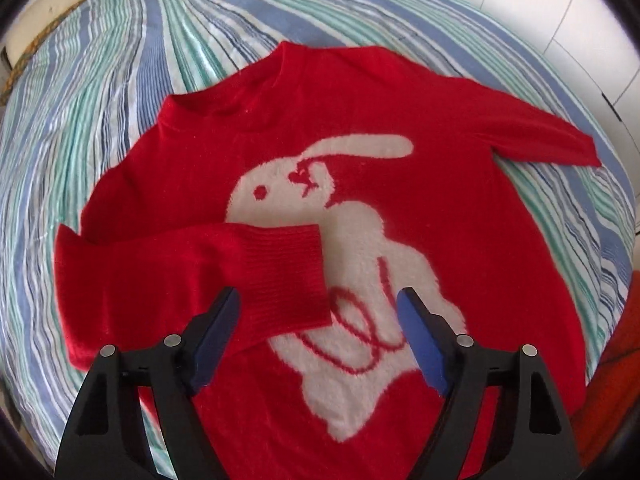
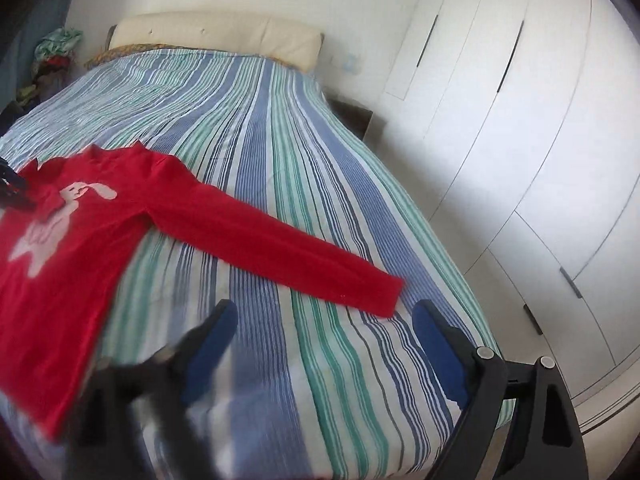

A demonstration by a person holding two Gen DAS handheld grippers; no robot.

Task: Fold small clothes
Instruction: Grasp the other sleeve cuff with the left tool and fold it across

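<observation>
Lying flat near the foot of a bed with a blue, green and white striped cover [image 2: 280, 128], a red knitted sweater with a white rabbit motif [image 1: 420, 128] has one sleeve folded across its chest. Its other sleeve [image 2: 280, 248] stretches toward the bed's side edge. The left gripper [image 1: 320, 300] hangs spread wide over the folded ribbed cuff [image 1: 288, 272], gripping nothing. The right gripper [image 2: 324, 314], also wide apart and empty, hovers near the outstretched cuff; one finger is motion-blurred. The sweater's hem is cut off.

Two wrist views, shared sweater [image 1: 304, 168]
</observation>
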